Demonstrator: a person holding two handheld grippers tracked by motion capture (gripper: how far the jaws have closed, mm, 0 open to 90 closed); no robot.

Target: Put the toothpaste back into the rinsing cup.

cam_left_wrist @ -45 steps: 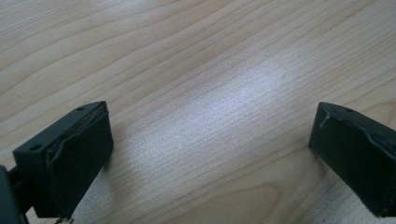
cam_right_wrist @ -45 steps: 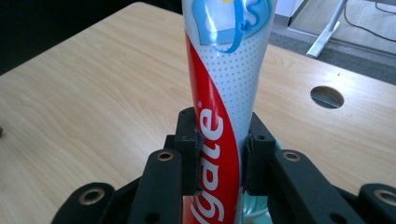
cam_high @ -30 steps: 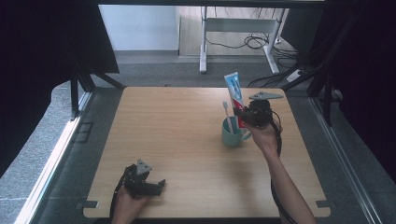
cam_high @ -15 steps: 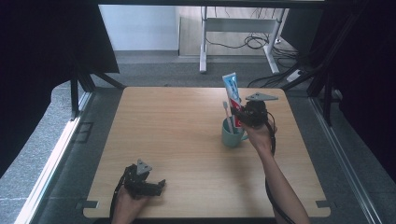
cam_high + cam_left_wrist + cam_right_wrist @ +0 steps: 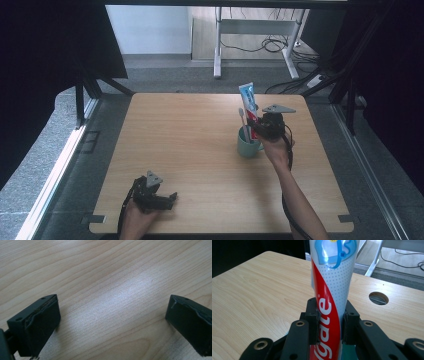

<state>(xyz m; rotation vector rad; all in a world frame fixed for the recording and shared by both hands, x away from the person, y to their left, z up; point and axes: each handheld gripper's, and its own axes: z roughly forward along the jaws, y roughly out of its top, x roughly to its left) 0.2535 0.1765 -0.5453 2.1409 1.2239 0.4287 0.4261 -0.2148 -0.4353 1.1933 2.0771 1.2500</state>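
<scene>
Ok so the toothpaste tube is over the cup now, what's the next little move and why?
Probably lower it a bit further, then let go. The right gripper is shut on the toothpaste tube, held upright with its lower end at the green cup beside the toothbrush. Whether it has reached the bottom is hidden.

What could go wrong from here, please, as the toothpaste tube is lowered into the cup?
1. The toothpaste tube is clamped upright in the right gripper above the green cup; a toothbrush already stands in it, so the tube might catch the brush and jam.
2. The cup stands free, with the left gripper open and far off at the near edge of the table; a sideways push could tip or slide it.
3. A hard squeeze may crease the soft tube.
</scene>
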